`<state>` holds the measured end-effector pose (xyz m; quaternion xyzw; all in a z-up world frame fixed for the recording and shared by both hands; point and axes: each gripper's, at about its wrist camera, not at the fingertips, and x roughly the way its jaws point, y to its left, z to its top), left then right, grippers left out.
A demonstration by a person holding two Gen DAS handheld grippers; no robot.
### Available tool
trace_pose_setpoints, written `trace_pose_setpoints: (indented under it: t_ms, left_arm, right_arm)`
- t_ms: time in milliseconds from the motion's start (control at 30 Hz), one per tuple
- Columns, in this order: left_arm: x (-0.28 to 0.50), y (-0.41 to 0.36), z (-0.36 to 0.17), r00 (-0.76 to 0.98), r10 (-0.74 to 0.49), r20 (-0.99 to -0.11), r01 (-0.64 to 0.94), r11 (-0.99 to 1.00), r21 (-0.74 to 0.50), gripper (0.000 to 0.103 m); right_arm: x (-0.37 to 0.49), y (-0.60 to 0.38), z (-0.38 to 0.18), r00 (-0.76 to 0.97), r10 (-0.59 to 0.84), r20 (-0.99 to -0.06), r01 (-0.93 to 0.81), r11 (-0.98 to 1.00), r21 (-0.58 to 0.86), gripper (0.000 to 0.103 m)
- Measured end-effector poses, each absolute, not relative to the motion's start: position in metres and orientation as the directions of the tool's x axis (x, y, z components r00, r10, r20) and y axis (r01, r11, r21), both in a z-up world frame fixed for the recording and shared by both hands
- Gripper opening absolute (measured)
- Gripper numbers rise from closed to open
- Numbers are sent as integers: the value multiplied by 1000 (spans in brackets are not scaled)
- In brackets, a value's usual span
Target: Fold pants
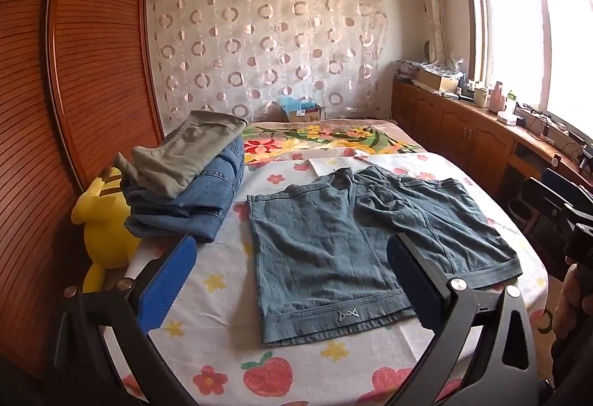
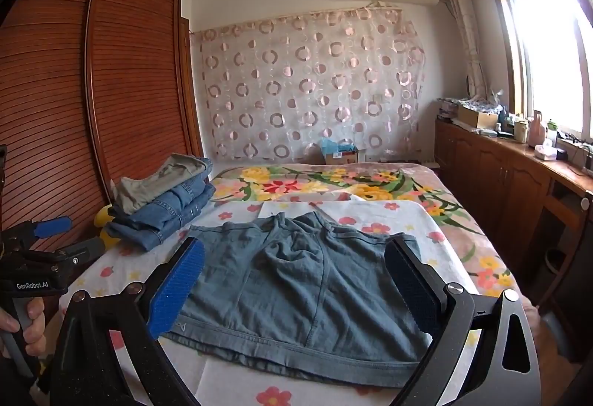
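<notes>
A pair of teal-grey denim shorts (image 1: 333, 243) (image 2: 296, 276) lies spread flat on the flowered bed sheet (image 1: 222, 313), hems toward me and waistband away. My left gripper (image 1: 292, 280) hovers open above the near hem of the left leg, nothing between its blue pads. My right gripper (image 2: 292, 287) is open too, raised over the right leg near its hem, not touching the cloth. In the right wrist view the left gripper (image 2: 55, 239) shows at the left edge, held by a hand (image 2: 26, 317).
A stack of folded jeans (image 1: 185, 198) with olive pants on top sits at the bed's left, beside a yellow plush toy (image 1: 103, 220). A wooden wardrobe (image 1: 74, 72) stands on the left. Low cabinets (image 1: 481, 131) with clutter run under the window at right.
</notes>
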<state>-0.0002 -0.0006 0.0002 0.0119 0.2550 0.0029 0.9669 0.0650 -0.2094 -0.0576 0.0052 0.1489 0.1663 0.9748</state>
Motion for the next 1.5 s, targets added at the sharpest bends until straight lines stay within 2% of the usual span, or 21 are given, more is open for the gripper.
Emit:
trace_pose_setpoints:
  t_ms: [1500]
  left_arm:
    - [0, -2, 4, 876, 11, -482, 3, 1000, 27, 103]
  right_arm:
    - [60, -207, -57, 900, 332, -282, -327, 943, 68, 98]
